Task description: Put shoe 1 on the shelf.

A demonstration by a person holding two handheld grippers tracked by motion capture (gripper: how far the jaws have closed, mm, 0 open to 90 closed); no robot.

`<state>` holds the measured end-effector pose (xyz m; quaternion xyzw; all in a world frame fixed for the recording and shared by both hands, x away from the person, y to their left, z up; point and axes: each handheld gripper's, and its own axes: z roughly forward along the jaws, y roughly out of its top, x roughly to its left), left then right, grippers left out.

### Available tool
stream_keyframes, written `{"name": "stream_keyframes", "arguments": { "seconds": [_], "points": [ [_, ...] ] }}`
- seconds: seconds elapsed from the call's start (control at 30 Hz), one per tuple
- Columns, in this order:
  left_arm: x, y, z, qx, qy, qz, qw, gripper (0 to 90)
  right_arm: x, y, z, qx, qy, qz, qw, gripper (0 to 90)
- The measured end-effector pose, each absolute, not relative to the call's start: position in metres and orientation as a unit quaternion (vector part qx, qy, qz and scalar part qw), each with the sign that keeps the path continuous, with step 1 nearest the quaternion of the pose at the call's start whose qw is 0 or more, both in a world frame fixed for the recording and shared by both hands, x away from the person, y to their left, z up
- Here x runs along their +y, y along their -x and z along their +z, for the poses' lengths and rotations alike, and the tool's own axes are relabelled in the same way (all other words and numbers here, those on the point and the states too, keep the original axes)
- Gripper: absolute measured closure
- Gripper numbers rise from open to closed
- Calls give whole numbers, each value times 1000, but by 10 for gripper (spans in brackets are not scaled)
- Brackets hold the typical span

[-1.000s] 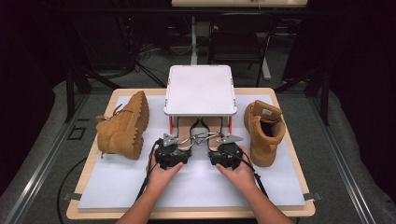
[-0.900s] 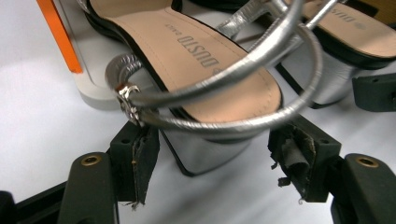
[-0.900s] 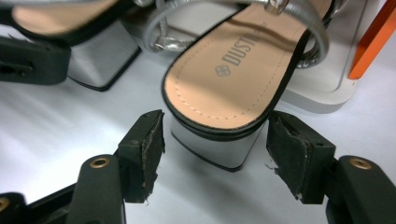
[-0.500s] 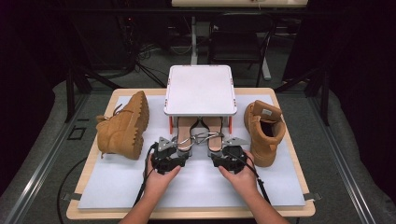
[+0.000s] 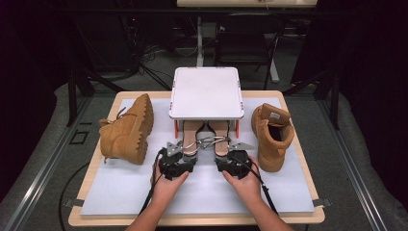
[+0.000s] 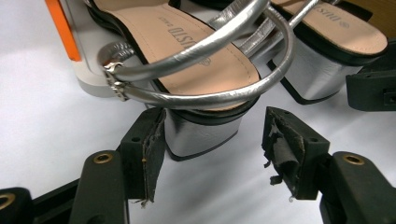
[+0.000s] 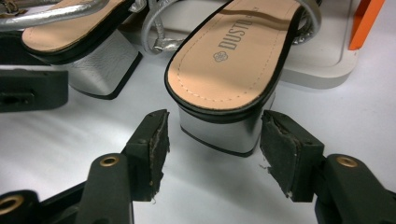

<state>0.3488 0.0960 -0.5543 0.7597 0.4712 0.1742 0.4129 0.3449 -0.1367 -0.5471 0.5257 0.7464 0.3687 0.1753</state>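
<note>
Two heels (image 6: pixel 203 135) (image 7: pixel 224 130) | fingers (image 6: pixel 144 154) (image 7: pixel 152 149) apart, ungripped | high view: boots (image 5: pixel 126 130)

"DUSTO" — printed on sandal insole (image 7: pixel 233 51)

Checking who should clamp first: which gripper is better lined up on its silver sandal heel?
Right, narrowly. The right gripper has the right silver block-heel sandal centred between open jaws. The left gripper brackets the left silver block-heel sandal off-centre, its heel nearer one pad.
</note>
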Motion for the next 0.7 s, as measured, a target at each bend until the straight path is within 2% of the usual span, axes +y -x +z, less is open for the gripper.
{"name": "stream_keyframes", "arguments": {
  "seconds": [0.1, 0.2, 0.43, 0.53, 0.7],
  "points": [
    [97, -351, -555, 476, -758, 172, 412, 400, -135, -347, -548, 740, -532, 369, 181, 409],
    [98, -352, -554, 479, -758, 170, 409, 458, -135, -349, -549, 738, -535, 367, 186, 442],
    [96, -353, -554, 479, -758, 173, 407, 452, -133, -351, -547, 734, -543, 366, 180, 425],
    [95, -355, -555, 483, -752, 173, 414, 405, -132, -352, -548, 731, -545, 370, 181, 399],
    [95, -357, -554, 480, -757, 170, 409, 412, -131, -354, -547, 731, -545, 366, 185, 405]
  ]
}}
